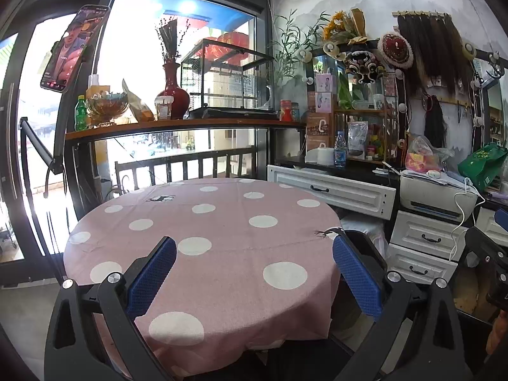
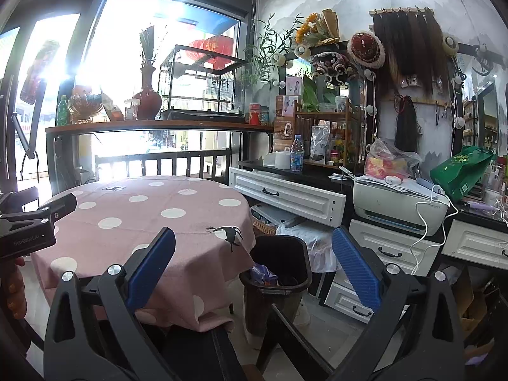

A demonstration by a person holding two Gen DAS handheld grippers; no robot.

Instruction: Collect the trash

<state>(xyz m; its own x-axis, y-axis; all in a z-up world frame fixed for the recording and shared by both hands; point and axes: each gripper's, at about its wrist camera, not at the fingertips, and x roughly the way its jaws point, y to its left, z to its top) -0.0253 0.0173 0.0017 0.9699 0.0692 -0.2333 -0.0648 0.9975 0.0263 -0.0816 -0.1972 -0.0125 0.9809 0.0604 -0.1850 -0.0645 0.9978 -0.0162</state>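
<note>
A round table (image 1: 222,247) with a pink cloth with white dots fills the left wrist view; it also shows in the right wrist view (image 2: 152,222). No trash shows on the cloth. A dark trash bin (image 2: 279,273) stands on the floor by the table's right edge, with crumpled purple and orange wrappers (image 2: 263,274) inside. My left gripper (image 1: 254,270) is open and empty above the table's near part. My right gripper (image 2: 254,266) is open and empty, hovering just in front of the bin. The left gripper's body (image 2: 28,231) shows at the left edge of the right wrist view.
White drawer units (image 2: 390,247) and a printer (image 2: 400,206) stand right of the bin. A long shelf (image 1: 177,123) with a red vase, a bottle and a glass cage runs behind the table by the window. A black chair back (image 2: 285,343) stands below the bin.
</note>
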